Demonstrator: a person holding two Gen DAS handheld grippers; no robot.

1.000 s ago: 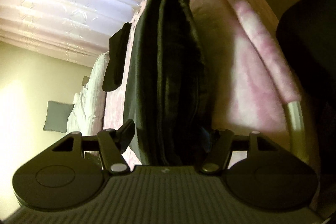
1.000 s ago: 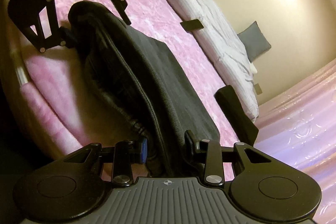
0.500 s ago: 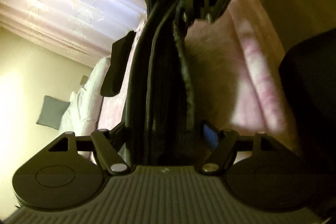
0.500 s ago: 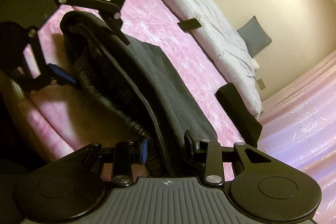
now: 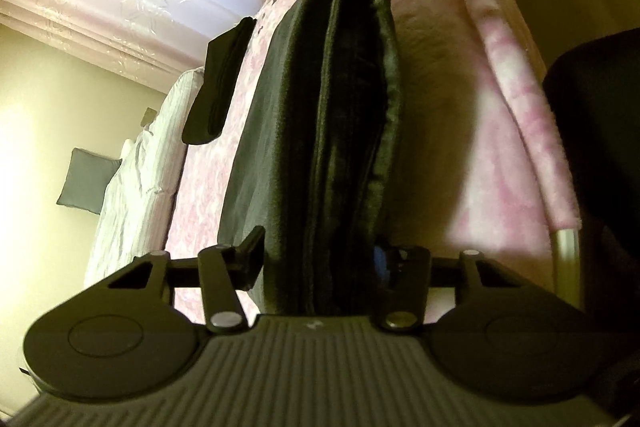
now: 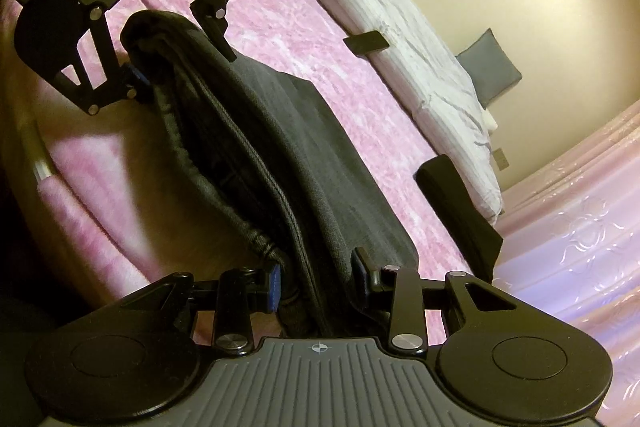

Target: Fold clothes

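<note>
Left gripper (image 5: 320, 259): jaws pinching one end of the garment (image 5: 320, 131).
Right gripper (image 6: 316, 279): jaws pinching the other end.
Garment: dark, folded, held over the pink bedspread (image 6: 288, 27).
Writing: none readable.

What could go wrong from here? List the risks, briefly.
1. The dark folded garment is a thick stack of layers. The left gripper and right gripper each clamp one end, so an inner layer might slide out and spoil the fold.
2. It is held near the edge of the pink bedspread; set down there, part may hang off.
3. A black pouch lies close by and could get knocked.
</note>
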